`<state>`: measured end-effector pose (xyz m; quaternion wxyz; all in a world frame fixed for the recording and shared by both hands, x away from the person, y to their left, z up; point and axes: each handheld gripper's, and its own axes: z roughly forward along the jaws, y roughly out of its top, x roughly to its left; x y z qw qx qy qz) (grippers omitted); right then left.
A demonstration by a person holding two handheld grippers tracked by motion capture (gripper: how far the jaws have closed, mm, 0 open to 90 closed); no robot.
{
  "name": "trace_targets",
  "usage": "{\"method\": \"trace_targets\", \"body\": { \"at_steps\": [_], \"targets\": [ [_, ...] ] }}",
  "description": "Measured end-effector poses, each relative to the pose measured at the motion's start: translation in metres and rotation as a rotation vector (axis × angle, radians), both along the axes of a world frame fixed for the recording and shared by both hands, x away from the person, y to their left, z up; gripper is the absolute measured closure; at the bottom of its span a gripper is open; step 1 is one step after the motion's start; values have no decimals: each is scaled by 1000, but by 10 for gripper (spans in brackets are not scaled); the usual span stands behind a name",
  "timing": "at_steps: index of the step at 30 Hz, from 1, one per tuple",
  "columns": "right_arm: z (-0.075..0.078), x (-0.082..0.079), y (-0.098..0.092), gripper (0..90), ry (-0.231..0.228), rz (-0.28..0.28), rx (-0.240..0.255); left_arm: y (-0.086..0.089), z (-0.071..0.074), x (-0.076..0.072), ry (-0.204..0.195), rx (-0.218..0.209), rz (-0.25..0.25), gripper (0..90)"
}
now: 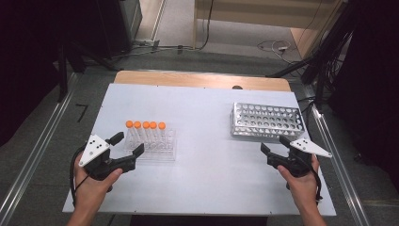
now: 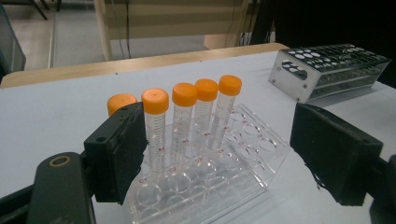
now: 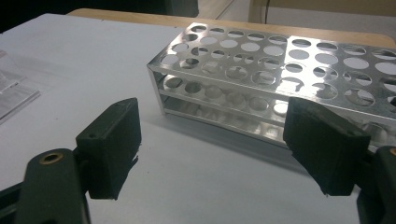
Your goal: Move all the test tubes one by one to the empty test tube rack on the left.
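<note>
Left claw (image 2: pixel 215 154) is standing apart, empty, facing five orange-capped tubes (image 2: pixel 184 121) in the clear rack (image 2: pixel 243 168) on the bench (image 1: pixel 207 169); right claw (image 3: pixel 210 149) is gaping before the metal rack (image 3: pixel 280 74); best approach is squarely straddling one tube below its cap.

five clear tubes (image 1: pixel 145 134) with orange screw caps (image 2: pixel 185 94), printed scale marks, upright in one row along far side of clear plastic rack (image 2: pixel 224 172); near rack holes vacant. rack on white table, left half. metal rack (image 1: pixel 266 120), perforated top, tiered, no tubes seen, right half, well apart.
</note>
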<state>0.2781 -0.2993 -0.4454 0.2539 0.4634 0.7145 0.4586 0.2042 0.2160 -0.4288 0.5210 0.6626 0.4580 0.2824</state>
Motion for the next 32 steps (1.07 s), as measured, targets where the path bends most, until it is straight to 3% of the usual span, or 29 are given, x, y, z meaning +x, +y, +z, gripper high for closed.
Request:
{"method": "trace_targets", "body": {
  "at_steps": [16,18,21,24,29,32],
  "targets": [
    [-4,-14,-32,177,2,-81,-23,18,-8,-11,23,8,48,201],
    [-5,-15,-36,177,5,-99,-36,21,-12,-11,31,37,67,201],
    [-8,-17,-43,176,9,-134,-61,28,-19,-13,53,48,87,202],
    [-14,-18,-53,176,34,-177,-70,35,-28,-14,84,88,123,201],
    [-30,-18,-70,171,144,-260,-96,43,-50,-9,206,142,172,203],
    [-40,-17,-80,158,193,-280,-102,45,-56,-6,255,157,196,204]
  ]
}}
